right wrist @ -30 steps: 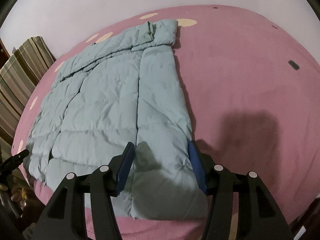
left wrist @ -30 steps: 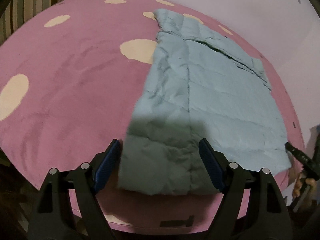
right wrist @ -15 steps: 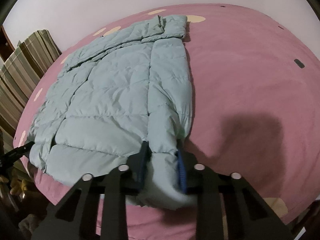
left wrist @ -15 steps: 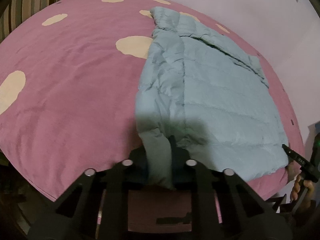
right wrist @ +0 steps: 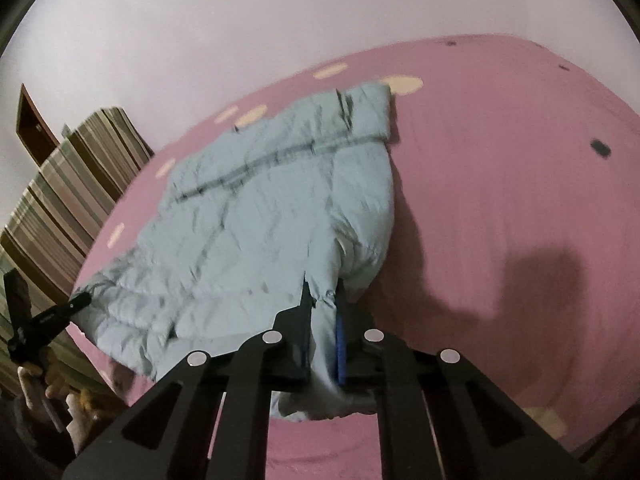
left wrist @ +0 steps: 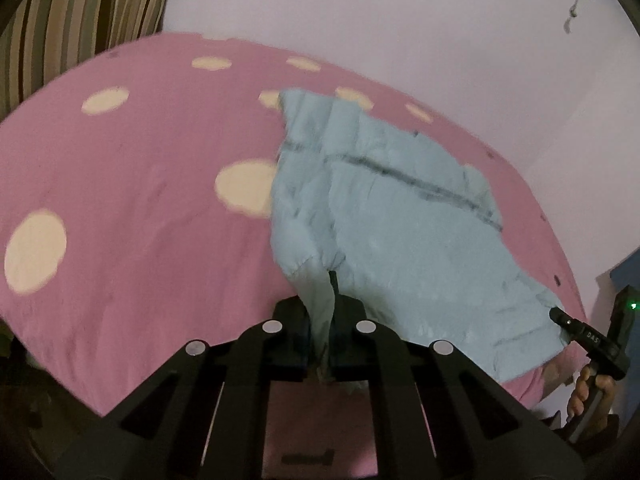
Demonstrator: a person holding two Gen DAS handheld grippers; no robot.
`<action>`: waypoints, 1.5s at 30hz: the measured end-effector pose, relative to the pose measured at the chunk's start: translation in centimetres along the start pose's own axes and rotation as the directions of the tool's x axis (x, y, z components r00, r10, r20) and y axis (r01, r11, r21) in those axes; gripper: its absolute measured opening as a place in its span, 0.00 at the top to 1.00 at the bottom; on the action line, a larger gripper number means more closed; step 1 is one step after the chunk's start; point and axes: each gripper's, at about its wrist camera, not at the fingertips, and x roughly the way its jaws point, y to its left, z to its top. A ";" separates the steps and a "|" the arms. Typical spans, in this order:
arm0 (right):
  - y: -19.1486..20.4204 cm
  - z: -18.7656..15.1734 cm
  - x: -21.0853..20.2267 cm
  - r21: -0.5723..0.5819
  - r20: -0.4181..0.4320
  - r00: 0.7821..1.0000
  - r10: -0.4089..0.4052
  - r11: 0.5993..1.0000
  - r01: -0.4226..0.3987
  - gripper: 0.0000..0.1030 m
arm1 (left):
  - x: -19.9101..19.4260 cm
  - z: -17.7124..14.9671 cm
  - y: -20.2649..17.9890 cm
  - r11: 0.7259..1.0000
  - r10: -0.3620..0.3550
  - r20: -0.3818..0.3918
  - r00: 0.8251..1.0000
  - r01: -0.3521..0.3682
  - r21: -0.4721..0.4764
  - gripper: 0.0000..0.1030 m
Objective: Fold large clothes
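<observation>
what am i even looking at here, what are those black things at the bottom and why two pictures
No robot here: a person holds a hand-held claw in each hand, each with a wide-angle camera looking along its two fingers. One picture comes from the left claw, the other from the right claw. The black frames at the bottom are the claws themselves. A light blue puffer jacket lies on a pink bedspread with cream dots. Each claw is shut on the jacket's near hem, one at each corner, lifting it off the bed. At each picture's edge you can glimpse the other claw.
</observation>
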 end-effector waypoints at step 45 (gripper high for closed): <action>-2.5 11.5 7.5 0.007 0.052 0.997 -0.057 0.998 0.057 0.61 | 8.4 11.0 2.4 0.996 0.089 0.088 0.992 -0.090 0.014 0.30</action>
